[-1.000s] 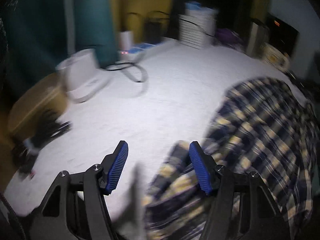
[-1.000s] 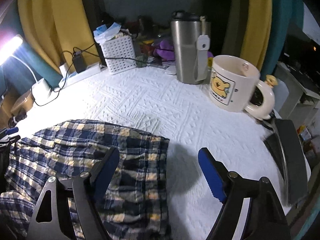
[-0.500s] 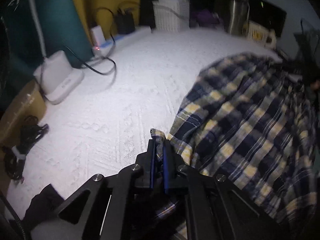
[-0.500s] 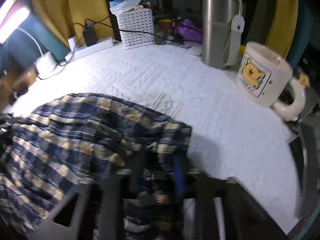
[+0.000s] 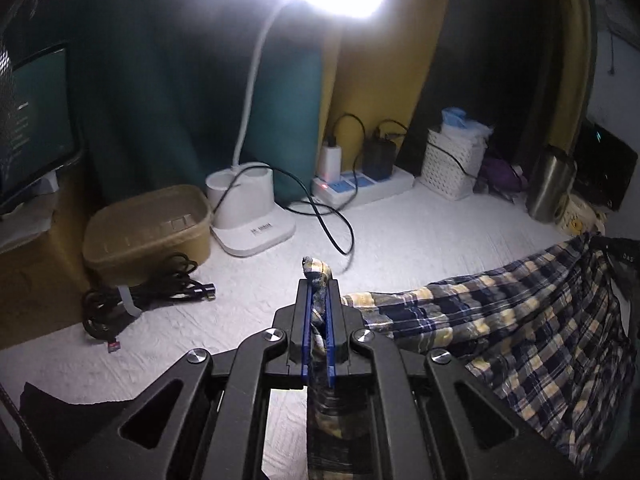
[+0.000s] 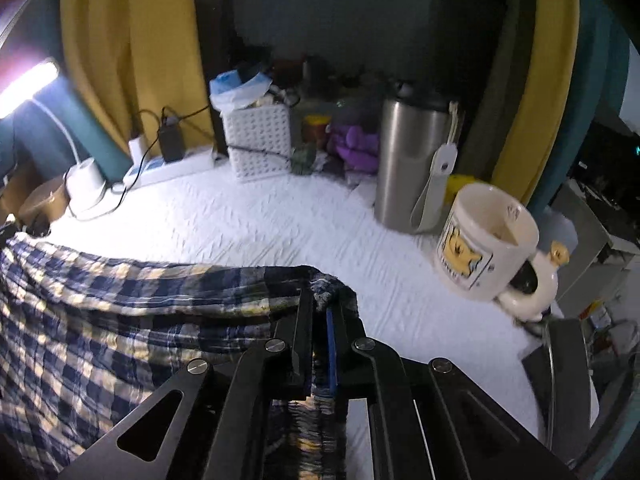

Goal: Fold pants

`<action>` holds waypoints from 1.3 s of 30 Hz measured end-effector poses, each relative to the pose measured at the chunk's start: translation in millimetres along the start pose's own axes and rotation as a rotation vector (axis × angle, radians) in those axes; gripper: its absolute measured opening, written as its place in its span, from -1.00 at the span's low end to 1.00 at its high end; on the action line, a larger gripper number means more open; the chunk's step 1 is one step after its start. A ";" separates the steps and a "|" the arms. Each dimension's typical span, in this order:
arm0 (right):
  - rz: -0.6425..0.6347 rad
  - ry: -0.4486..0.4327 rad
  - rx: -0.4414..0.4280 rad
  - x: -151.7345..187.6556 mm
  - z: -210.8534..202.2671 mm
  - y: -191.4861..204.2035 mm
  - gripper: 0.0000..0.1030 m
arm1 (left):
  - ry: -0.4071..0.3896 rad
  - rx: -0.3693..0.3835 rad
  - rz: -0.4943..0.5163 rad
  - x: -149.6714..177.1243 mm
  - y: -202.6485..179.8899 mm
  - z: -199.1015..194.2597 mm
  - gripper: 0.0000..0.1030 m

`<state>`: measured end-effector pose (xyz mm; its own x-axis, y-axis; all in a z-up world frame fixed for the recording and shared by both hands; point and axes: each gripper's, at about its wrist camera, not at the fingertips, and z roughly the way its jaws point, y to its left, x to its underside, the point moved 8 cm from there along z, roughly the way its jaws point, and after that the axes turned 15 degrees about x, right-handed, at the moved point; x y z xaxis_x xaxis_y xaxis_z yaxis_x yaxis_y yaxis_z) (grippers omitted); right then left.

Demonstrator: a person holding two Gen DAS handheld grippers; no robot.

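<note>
The left claw [image 5: 317,308] fills the bottom centre of the left wrist view, its blue-padded jaws pressed together on a bunched corner of the navy, cream and yellow plaid cotton pants [image 5: 520,320], a nub of cloth poking out just above the tips. Both claws' jaws have just been closing, and fabric sits between each pair. From the left claw's pinch the pants run to the right of the frame, the top edge pulled into a fairly straight band across the middle right, the rest hanging and draping down toward the lower right over the white textured counter [image 5: 400,240].

In the right wrist view the right claw [image 6: 320,316] sits at bottom centre, likewise pinching a gathered corner of the pants, and here the cloth stretches away to the left of the frame, filling the lower left.

So the garment's long axis appears to lie between the two claws, each holding one end of the same edge, neither nearer than the other. Any fold probably depends on carrying that held edge forward, toward the top of both frames. Ahead of the right claw, at the middle right, stand a cream ceramic mug with a yellow bear picture [image 6: 486,248] and a tall brushed-steel tumbler [image 6: 412,160], near the cloth's path
</note>
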<state>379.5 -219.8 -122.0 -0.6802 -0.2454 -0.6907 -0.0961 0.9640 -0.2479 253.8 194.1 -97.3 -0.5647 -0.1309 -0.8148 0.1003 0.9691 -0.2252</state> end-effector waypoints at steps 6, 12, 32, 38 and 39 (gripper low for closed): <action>0.004 -0.004 0.004 -23.5 19.5 -2.5 -0.91 | -0.061 -0.058 0.009 -26.0 4.1 5.2 -0.91; -0.034 0.082 0.028 -9.2 72.3 7.6 -0.91 | 0.015 -0.102 0.008 -23.6 19.0 51.9 -0.91; -0.045 0.126 0.114 26.5 98.2 -14.3 -0.91 | 0.388 0.161 -0.015 125.7 -33.0 9.6 0.16; -0.074 0.094 0.112 31.7 78.5 -14.7 -0.82 | 0.343 0.103 -0.026 133.1 -45.1 -4.0 -0.98; -0.074 0.083 0.109 31.6 73.0 -14.8 -0.66 | 0.322 0.076 -0.018 127.8 -45.6 -8.8 -0.98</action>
<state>412.4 -249.3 -189.7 -0.7325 -0.3015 -0.6104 -0.0717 0.9258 -0.3713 169.9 135.0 -186.5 -0.7957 -0.0631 -0.6024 0.1422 0.9473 -0.2870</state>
